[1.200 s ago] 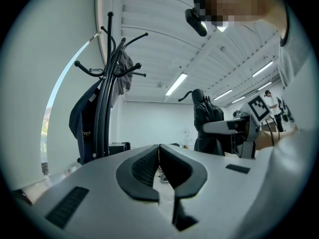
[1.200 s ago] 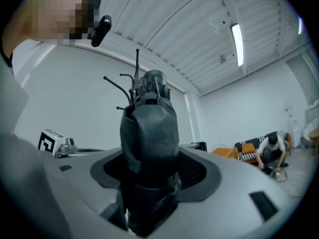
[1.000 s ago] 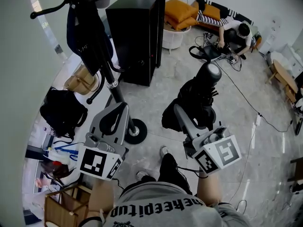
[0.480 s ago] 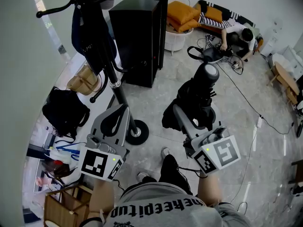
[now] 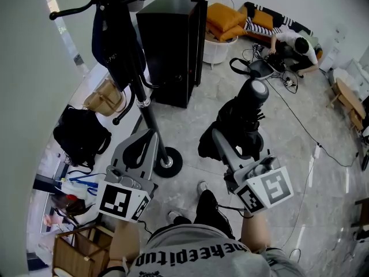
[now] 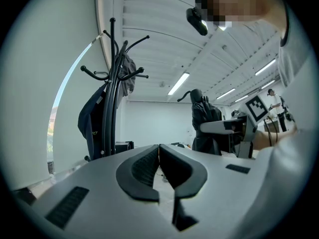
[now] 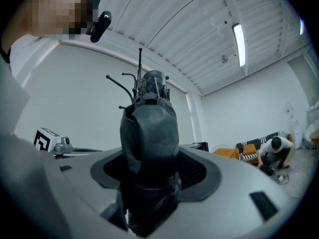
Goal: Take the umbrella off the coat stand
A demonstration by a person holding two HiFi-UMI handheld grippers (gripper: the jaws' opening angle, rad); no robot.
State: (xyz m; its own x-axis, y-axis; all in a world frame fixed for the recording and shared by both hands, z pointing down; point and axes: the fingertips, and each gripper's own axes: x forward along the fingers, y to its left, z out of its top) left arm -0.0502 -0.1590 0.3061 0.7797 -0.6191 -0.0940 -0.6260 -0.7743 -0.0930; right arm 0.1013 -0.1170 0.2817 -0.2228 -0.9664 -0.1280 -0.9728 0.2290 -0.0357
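**Location.** The umbrella (image 7: 149,128) is folded into a short black bundle. It stands upright between the pads of the right claw (image 7: 149,169). In the head view it is well apart from the coat stand (image 5: 147,115) and over open floor (image 5: 300,154). On this evidence it is already off the stand.

**Claw state.**
- Right claw: jaws spread wide and clamped on the lower body of the umbrella, with one pad on each side.
- Left claw (image 6: 159,159): jaws together, with nothing between them. It is held near the stand's pole and touches nothing.

**Handling properties (judged).**
- Weight: probably light. One claw carries it without visible sag.
- Structure: loose, soft fabric folds over a stiff core of shaft and ribs.
- Surface: the fabric looks smooth and may creep or bunch under the pads.
- Fragility: the ribs may bend under heavy squeezing.

**Grip point (judged).** Hold the thick middle or lower body, where the bundle is fullest. Avoid the rounded grey end (image 5: 257,89), which gives flat pads little purchase. Keep the umbrella upright and away from the dark jacket (image 5: 113,46) on the stand.
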